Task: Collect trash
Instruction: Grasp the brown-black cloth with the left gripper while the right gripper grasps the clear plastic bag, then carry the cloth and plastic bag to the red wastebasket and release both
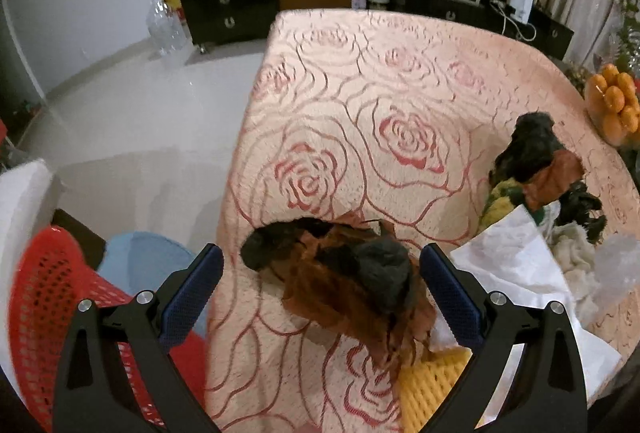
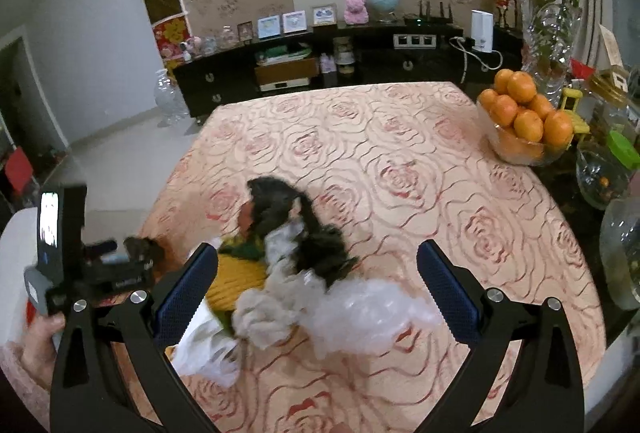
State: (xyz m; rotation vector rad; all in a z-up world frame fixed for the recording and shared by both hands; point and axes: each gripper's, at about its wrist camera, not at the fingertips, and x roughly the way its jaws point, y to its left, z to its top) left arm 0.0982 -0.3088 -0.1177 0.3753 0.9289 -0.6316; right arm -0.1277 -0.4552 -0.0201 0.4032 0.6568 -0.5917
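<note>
A crumpled brown and black wrapper (image 1: 344, 273) lies at the table's left edge, between the blue fingers of my open left gripper (image 1: 320, 257), apart from both pads. More trash sits to its right: black and orange scraps (image 1: 536, 157), white paper (image 1: 516, 257) and a yellow foam net (image 1: 432, 385). In the right wrist view the same heap shows black scraps (image 2: 312, 233), a grey-white wad (image 2: 264, 313), clear plastic film (image 2: 368, 313) and yellow net (image 2: 236, 281). My open right gripper (image 2: 316, 257) hovers over this heap. The left tool (image 2: 80, 265) and the hand holding it (image 2: 36, 345) show at the left.
The table wears a pink rose-pattern cloth (image 2: 400, 169). A glass bowl of oranges (image 2: 524, 121) and glass vases (image 2: 600, 173) crowd its right side. Left of the table stand a red mesh basket (image 1: 60, 305) and a blue stool (image 1: 148, 257). A dark cabinet (image 2: 320, 69) lines the far wall.
</note>
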